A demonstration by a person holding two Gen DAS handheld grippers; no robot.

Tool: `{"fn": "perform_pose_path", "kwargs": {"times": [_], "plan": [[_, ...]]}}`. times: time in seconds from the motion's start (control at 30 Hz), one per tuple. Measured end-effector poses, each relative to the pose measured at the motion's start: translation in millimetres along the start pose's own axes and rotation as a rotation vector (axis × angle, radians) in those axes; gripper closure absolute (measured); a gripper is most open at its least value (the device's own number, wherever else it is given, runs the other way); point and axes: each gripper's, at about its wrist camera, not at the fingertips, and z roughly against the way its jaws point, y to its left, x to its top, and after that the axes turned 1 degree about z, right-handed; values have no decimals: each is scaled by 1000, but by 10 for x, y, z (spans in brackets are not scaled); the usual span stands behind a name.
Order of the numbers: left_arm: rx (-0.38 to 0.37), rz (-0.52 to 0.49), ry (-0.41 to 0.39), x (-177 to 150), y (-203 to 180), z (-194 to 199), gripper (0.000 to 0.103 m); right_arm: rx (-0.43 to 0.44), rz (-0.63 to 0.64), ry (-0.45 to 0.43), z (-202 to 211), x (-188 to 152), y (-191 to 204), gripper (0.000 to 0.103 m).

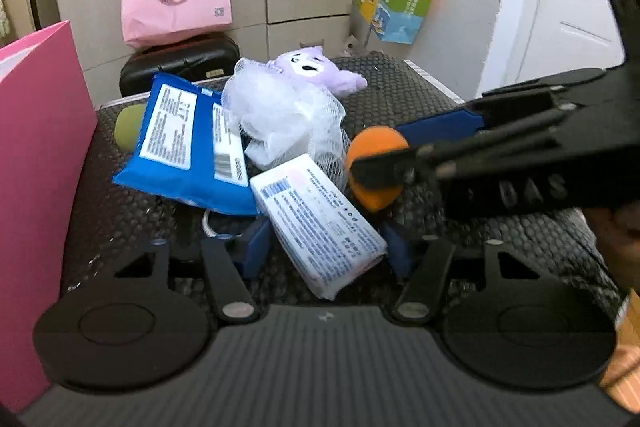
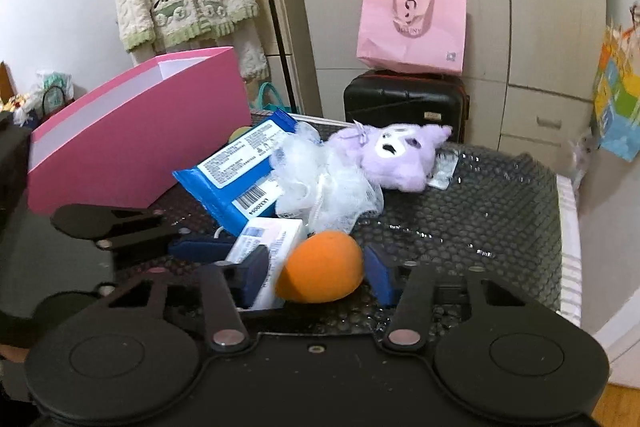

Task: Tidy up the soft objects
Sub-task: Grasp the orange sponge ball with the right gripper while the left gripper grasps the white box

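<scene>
1. Two grippers are seen over a dark honeycomb mat (image 2: 500, 211); a pink box (image 2: 132, 131) stands open at its left edge, well apart from the right gripper.
2. At the left, the left gripper (image 1: 326, 247) is set about a white tissue pack (image 1: 320, 223); its jaws are partly closed, with the blue fingers (image 1: 256, 247) at both sides of the pack; whether the pads press on it cannot be told.
3. Behind the pack, a blue wipes packet (image 1: 188, 143) lies tilted over a green sponge (image 1: 130, 127); a white mesh puff (image 1: 288, 123) rests against the packet, and a purple plush toy (image 1: 312, 71) lies just behind the puff.
4. Further right, an orange sponge (image 2: 320, 267) is found between the fingers of the right gripper (image 2: 320, 275); the jaws are about half closed, the left finger (image 2: 256, 275) just beside the sponge and the right one a little apart from it; a firm grip cannot be confirmed.
5. The sponge lies touching the tissue pack.
</scene>
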Motion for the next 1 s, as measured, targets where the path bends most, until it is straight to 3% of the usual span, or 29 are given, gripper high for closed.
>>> {"fn": "perform_pose_path", "kwargs": {"times": [0.07,0.23,0.37,0.6,0.73,0.8,0.87,1.0], "plan": [[-14,-1,9,-33,61,76,54,13,-13,-7,42,-18,-30,56],[-48,-49,50,-133,141,259,57,23,-5,-12,175,-94,-22,57],[-23,-86,55,-120,87,228,53,3,20,5,157,-146,36,54],[24,-45,44,69,36,-12,46,2,-1,4,130,-143,35,53],[71,-48,32,84,25,-86,46,40,-82,30,73,-166,-67,50],[77,-56,20,62,12,-69,50,77,-121,45,48,-187,-120,50],[74,-79,7,26,-11,-48,60,84,-125,43,37,-202,-126,54],[59,-85,12,8,-21,27,63,81,-96,38,59,-184,-59,58]]}}
